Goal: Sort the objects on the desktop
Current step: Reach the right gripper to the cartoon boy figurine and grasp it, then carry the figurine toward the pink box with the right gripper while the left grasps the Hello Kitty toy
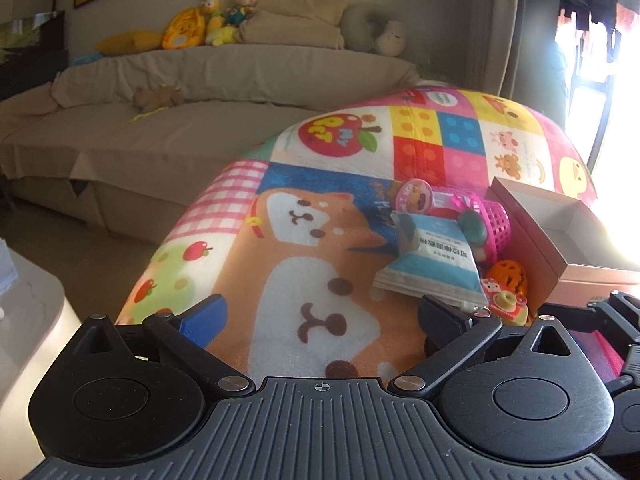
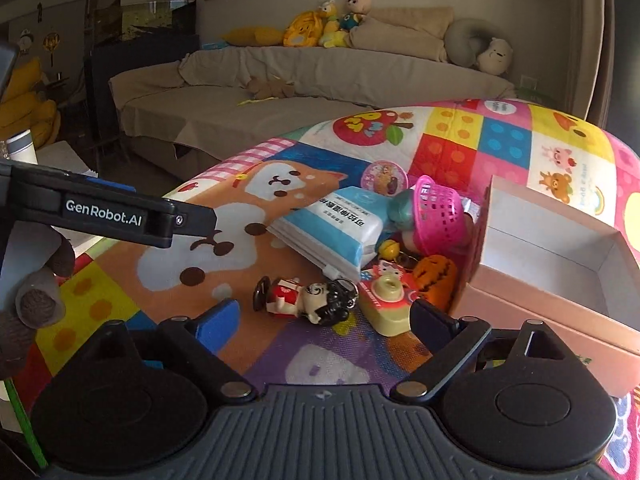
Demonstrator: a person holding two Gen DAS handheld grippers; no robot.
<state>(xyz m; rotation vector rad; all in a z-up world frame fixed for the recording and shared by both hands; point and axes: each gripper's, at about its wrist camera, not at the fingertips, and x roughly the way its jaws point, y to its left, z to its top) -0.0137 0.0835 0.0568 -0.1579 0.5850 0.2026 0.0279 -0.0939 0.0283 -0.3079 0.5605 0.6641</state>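
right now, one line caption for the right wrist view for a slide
Open right gripper over a doll keychain beside a toy pile and an empty box.

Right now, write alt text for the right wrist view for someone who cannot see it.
The right gripper hovers with jaws open and empty over a colourful cartoon mat, just short of a small figurine lying on its side. Beyond lie a toy camera, a blue-and-white packet, a tipped pink basket and an open, empty cardboard box. The left gripper reaches in from the left.
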